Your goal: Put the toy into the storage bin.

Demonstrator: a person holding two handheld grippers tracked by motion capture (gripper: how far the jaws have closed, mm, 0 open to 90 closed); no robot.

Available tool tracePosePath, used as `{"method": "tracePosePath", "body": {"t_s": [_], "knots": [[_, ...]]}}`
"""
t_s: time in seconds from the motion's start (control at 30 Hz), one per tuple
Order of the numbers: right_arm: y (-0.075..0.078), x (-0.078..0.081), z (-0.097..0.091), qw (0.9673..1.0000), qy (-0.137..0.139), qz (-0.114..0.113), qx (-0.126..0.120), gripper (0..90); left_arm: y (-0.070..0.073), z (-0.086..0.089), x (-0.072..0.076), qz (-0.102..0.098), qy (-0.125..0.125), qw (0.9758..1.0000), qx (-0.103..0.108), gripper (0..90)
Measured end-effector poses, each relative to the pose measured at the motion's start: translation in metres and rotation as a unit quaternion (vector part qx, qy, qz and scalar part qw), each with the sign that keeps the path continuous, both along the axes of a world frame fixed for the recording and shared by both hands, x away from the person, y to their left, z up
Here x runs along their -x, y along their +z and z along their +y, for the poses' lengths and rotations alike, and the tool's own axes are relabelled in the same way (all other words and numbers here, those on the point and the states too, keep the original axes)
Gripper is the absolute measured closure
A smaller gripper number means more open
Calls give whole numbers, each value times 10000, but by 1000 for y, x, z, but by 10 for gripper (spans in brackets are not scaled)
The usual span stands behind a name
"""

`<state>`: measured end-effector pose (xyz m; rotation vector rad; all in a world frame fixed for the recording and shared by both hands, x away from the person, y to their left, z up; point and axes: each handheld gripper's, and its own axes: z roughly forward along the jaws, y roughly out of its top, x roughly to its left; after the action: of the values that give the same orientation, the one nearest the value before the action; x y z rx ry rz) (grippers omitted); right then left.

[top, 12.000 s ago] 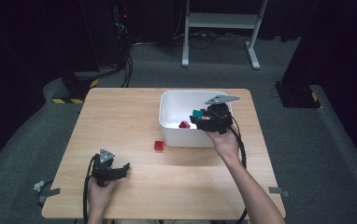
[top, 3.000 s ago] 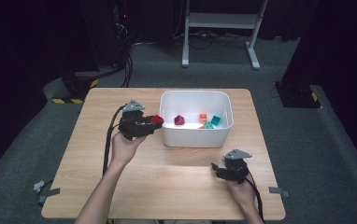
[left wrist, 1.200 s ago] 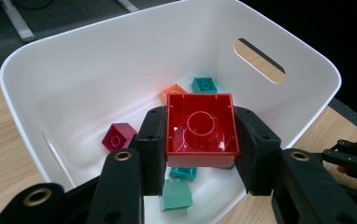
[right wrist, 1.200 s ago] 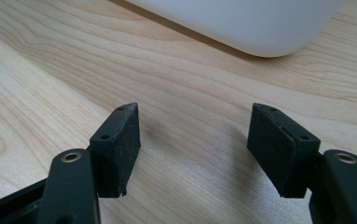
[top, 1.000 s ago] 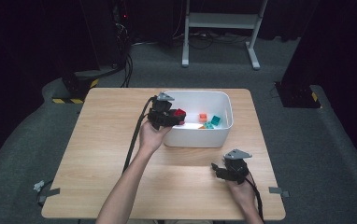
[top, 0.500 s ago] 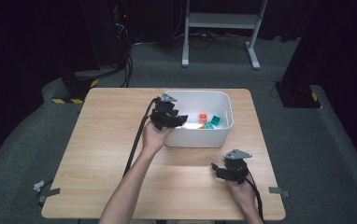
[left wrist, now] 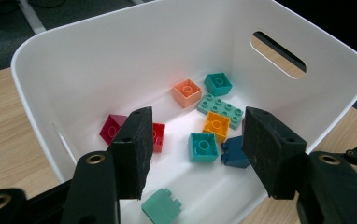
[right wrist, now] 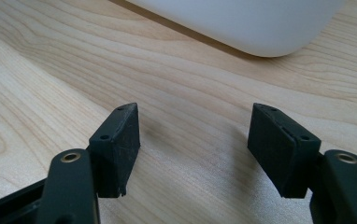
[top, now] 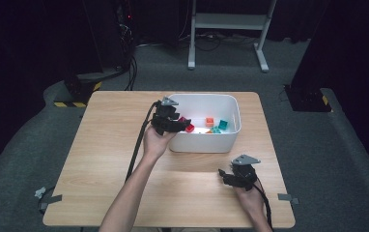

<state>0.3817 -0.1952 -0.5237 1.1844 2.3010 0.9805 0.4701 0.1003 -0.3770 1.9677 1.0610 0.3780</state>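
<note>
My left gripper (top: 174, 123) hangs over the left end of the white bin (top: 221, 141). Its jaws have just been opening and nothing is between them. In the left gripper view the gripper (left wrist: 195, 135) looks down into the bin (left wrist: 97, 70), where a red brick (left wrist: 158, 136) lies on the floor beside a magenta brick (left wrist: 111, 128), partly behind one jaw. The red brick (top: 190, 128) also shows just past the jaws in the high view. My right gripper (top: 228, 178) rests on the table near the front right, open and empty (right wrist: 193, 126).
The bin also holds several other bricks: peach (left wrist: 187, 92), teal (left wrist: 217, 84), a green plate (left wrist: 219, 108), orange (left wrist: 216, 125), dark blue (left wrist: 235, 153) and light green (left wrist: 161, 205). The bin's outer wall (right wrist: 242, 23) lies just ahead of my right gripper. Bare wooden table (top: 100, 159) stretches to the left.
My left gripper carried the red brick rightward over the bin's rim, then its jaws parted and the brick now lies inside. The right gripper has stayed put.
</note>
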Motion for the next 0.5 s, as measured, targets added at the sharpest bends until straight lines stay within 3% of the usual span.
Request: {"method": "tracePosePath", "body": {"t_s": [0.5], "knots": [[0, 0, 0, 10000, 0, 2, -5, 343, 8, 12, 9, -128, -5, 9999, 18, 418]]}}
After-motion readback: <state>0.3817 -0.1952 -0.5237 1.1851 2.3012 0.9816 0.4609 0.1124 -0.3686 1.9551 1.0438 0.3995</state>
